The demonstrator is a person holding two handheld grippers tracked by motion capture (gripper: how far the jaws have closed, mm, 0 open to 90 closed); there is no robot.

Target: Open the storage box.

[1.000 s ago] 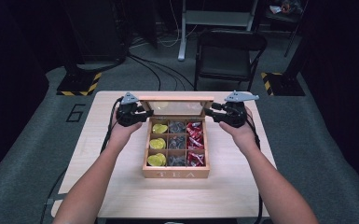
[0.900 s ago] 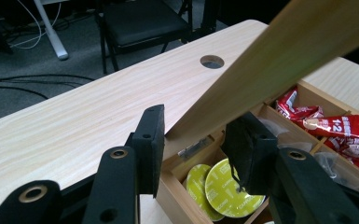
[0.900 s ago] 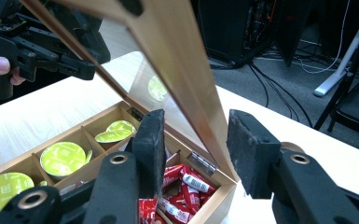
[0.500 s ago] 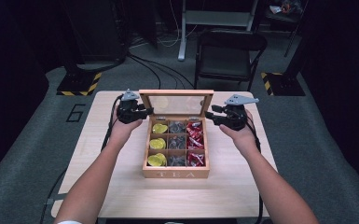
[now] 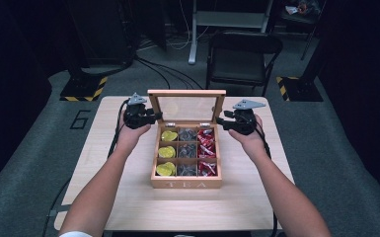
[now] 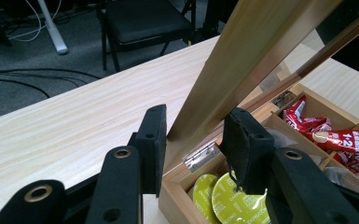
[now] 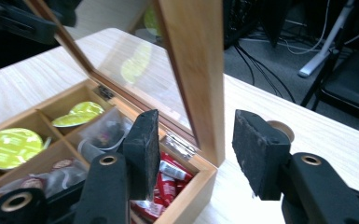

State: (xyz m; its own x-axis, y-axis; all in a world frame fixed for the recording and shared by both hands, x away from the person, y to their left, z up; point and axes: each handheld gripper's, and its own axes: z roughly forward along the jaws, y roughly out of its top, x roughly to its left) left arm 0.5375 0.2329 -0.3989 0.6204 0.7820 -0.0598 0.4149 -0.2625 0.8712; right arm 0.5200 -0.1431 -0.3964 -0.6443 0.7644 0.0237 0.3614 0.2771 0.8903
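Here, both tools (image 5: 154,117) (image 5: 220,121) flanking upright lid (image 5: 186,107)

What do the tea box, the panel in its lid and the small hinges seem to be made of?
Tea box: light wood, smooth matt finish, with visible grain. Lid panel: clear glass or plastic, which I cannot tell; it shows reflections. Hinges: silvery metal, probably steel, shiny with screws.
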